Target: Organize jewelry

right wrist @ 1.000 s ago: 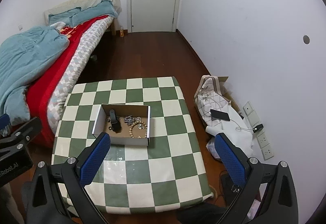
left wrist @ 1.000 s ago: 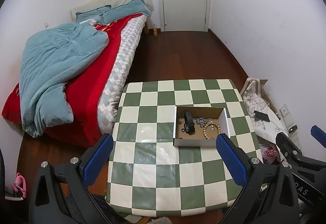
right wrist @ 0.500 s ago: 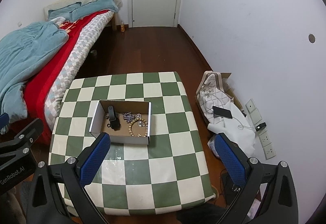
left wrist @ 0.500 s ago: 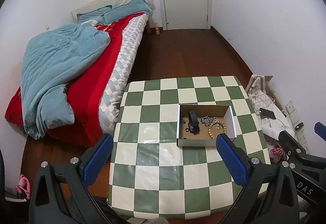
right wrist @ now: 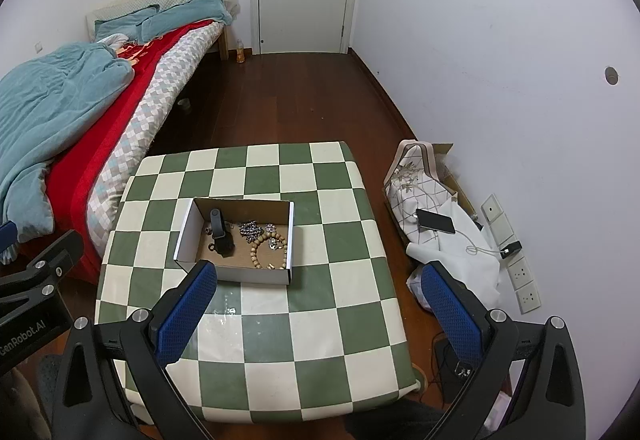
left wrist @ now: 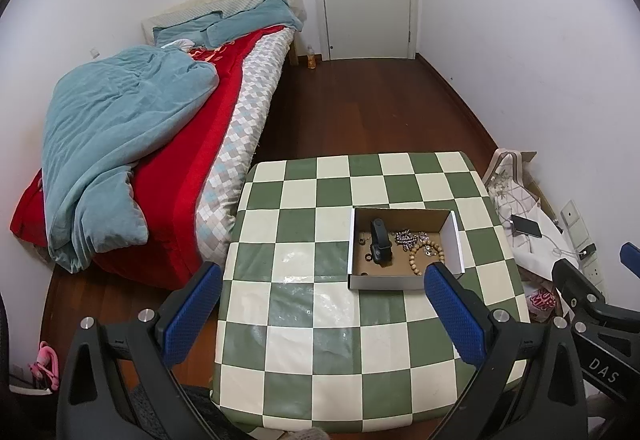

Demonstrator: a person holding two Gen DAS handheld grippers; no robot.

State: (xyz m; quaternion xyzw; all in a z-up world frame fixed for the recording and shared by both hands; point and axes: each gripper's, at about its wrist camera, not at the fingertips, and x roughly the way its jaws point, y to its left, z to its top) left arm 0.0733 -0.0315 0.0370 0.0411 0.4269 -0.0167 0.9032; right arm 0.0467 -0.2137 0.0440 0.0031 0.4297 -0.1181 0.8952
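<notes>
From my left: the left gripper [left wrist: 318, 304] hangs high above the green-and-cream checked table [left wrist: 304, 324], tongs spread wide, holding nothing. The shallow white cardboard box [right wrist: 234, 240] sits mid-table holding the jewelry: black smartwatch [right wrist: 220, 234] leftmost, silver chain heap [right wrist: 249, 229] beside it, wooden bead bracelet [right wrist: 267, 250] rightmost. I judge the chain limp and slippery, best pinched at its bunched middle; the beads are light, take one side of the loop. The right gripper [right wrist: 318, 304] is likewise agape, empty.
</notes>
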